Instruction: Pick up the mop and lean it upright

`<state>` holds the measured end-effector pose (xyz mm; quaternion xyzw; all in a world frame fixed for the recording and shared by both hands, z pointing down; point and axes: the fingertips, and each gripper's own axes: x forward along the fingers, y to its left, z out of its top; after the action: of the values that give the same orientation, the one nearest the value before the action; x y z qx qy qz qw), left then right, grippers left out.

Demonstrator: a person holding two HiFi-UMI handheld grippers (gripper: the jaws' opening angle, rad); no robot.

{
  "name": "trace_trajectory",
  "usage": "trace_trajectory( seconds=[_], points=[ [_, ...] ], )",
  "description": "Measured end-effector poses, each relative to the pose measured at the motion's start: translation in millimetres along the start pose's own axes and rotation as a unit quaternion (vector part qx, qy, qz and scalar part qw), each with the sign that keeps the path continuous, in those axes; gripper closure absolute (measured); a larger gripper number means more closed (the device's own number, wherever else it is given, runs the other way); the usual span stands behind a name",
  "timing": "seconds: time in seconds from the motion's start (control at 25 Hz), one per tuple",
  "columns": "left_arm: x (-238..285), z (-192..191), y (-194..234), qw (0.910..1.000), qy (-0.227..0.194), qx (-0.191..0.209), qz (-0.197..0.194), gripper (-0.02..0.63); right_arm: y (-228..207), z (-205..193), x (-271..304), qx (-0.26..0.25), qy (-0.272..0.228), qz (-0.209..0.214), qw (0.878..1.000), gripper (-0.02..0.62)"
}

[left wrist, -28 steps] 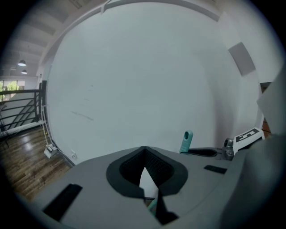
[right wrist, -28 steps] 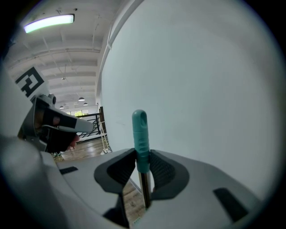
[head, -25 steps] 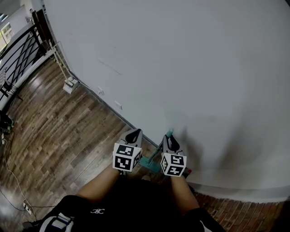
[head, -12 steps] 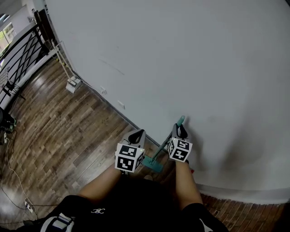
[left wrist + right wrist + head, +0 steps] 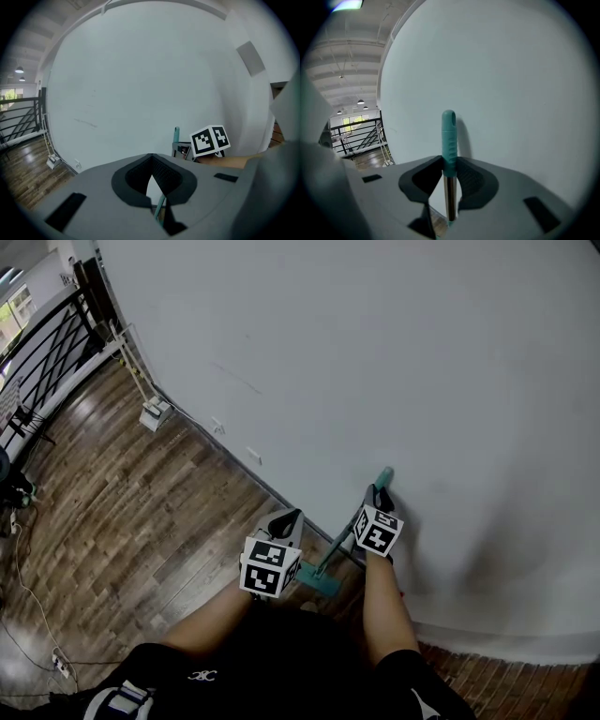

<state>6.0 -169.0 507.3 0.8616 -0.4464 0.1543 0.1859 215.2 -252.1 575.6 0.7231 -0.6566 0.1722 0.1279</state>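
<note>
1. Head view: the leaning step was in hand. The mop (image 5: 330,559) slanted toward 1 o'clock, its top near the wall (image 5: 394,362), with the right forearm stretched forward.
2. Left gripper view: the left gripper (image 5: 151,161) had its fingers together and held nothing.
3. Right gripper view: the right gripper (image 5: 449,168) had its fingers clamped on the mop's teal grip. Next, probably, rest the top on the wall, then let go.
</note>
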Motion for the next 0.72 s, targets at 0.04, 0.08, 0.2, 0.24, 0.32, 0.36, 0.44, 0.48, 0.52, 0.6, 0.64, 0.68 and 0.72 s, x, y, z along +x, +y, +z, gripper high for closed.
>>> trace_trajectory(
  seconds=[0.04, 0.08, 0.2, 0.24, 0.32, 0.36, 0.44, 0.48, 0.52, 0.6, 0.64, 0.68, 0.72],
  points=[
    [-0.1, 0.5, 0.0, 1.0, 0.0, 0.0, 0.0, 0.612, -2.3, 0.7, 1.2, 0.003, 0.003, -0.003, 1.0, 0.486],
    [-0.5, 1.0, 0.1, 1.0, 0.0, 0.0, -0.001, 0.612, -3.9, 1.2, 1.8, 0.005, 0.005, -0.006, 1.0, 0.486],
    [-0.4, 1.0, 1.5, 1.0, -0.001, 0.0, -0.001, 0.612, -4.9, -0.1, 2.8, 0.005, 0.008, -0.012, 1.0, 0.486],
    [0.2, 1.2, 2.4, 1.0, -0.002, 0.001, -0.002, 0.612, -4.3, -0.8, 3.6, 0.006, 0.008, -0.012, 1.0, 0.486],
    [1.5, 2.8, 3.9, 1.0, -0.003, 0.002, -0.003, 0.612, -2.3, -1.2, 5.9, 0.012, 0.009, -0.009, 1.0, 0.486],
    [1.7, 3.9, 3.9, 1.0, -0.004, 0.003, -0.004, 0.612, -1.6, -1.2, 6.7, 0.016, 0.01, -0.007, 1.0, 0.486],
    [1.5, 6.2, 2.3, 1.0, -0.005, 0.005, -0.006, 0.612, -1.4, -0.5, 6.6, 0.018, 0.015, -0.008, 1.0, 0.485],
    [1.5, 7.1, 1.4, 0.9999, -0.006, 0.005, -0.007, 0.612, -2.0, -0.3, 6.2, 0.018, 0.017, -0.011, 1.0, 0.485],
    [1.5, 7.7, 0.7, 0.9999, -0.007, 0.006, -0.008, 0.612, -3.0, -0.6, 5.7, 0.019, 0.019, -0.015, 1.0, 0.485],
    [1.2, 8.4, 0.3, 0.9999, -0.009, 0.007, -0.009, 0.612, -4.8, -4.3, 3.9, 0.023, 0.024, -0.022, 0.999, 0.48],
    [0.8, 8.6, 0.7, 0.9999, -0.009, 0.007, -0.01, 0.612, -4.9, -6.5, 2.2, 0.02, 0.025, -0.024, 0.999, 0.468],
    [0.5, 8.8, 1.4, 0.9999, -0.01, 0.007, -0.01, 0.612, -4.5, -7.5, -0.5, 0.012, 0.023, -0.027, 0.999, 0.454],
    [0.2, 9.0, 2.2, 0.9999, -0.01, 0.007, -0.01, 0.612, -3.3, -6.8, -4.2, 0.001, 0.019, -0.029, 0.999, 0.439]
  ],
)
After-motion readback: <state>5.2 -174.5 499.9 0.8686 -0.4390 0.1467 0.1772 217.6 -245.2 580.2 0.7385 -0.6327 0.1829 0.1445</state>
